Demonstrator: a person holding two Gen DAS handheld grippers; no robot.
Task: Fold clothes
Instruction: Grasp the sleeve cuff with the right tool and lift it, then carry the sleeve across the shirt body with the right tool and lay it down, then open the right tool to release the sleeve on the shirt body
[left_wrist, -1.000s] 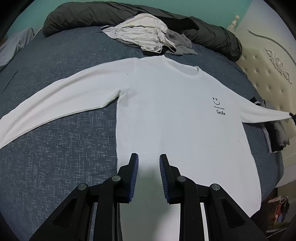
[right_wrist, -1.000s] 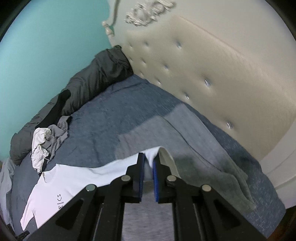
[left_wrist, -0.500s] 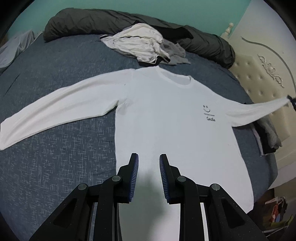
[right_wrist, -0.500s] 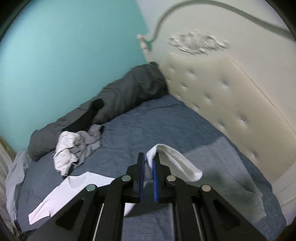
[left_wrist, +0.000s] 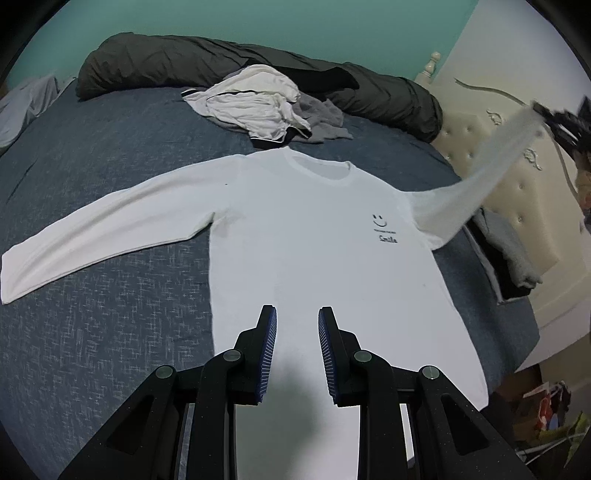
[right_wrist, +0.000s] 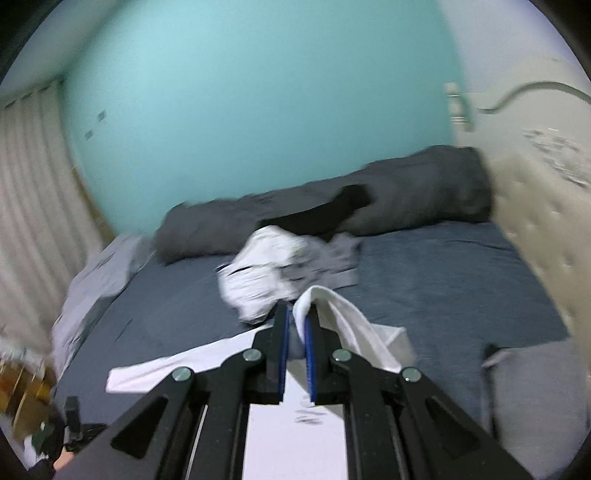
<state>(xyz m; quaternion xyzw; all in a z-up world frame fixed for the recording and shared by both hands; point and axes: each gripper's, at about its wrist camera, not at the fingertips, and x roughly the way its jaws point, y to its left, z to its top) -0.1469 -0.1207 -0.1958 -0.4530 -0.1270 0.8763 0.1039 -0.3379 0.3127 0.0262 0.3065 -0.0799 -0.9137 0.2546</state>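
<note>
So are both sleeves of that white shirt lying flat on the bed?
No, only one sleeve lies flat on the bed; the other sleeve is lifted into the air, pinched in the right gripper.

From my left tongs (left_wrist: 293, 314), parted and hovering over the shirt's hem, the white shirt (left_wrist: 306, 236) lies flat and low toward 12 o'clock, nothing standing on it. Bare bed (left_wrist: 92, 332) opens at 9 o'clock. A crumpled clothes heap (left_wrist: 258, 103) and dark rolled duvet (left_wrist: 177, 62) block 12 o'clock beyond the collar. At 2 o'clock the lifted sleeve (left_wrist: 491, 173) crosses the air; folded dark clothes (left_wrist: 506, 254) sit at 3 o'clock beside the headboard (left_wrist: 517, 192)
</note>
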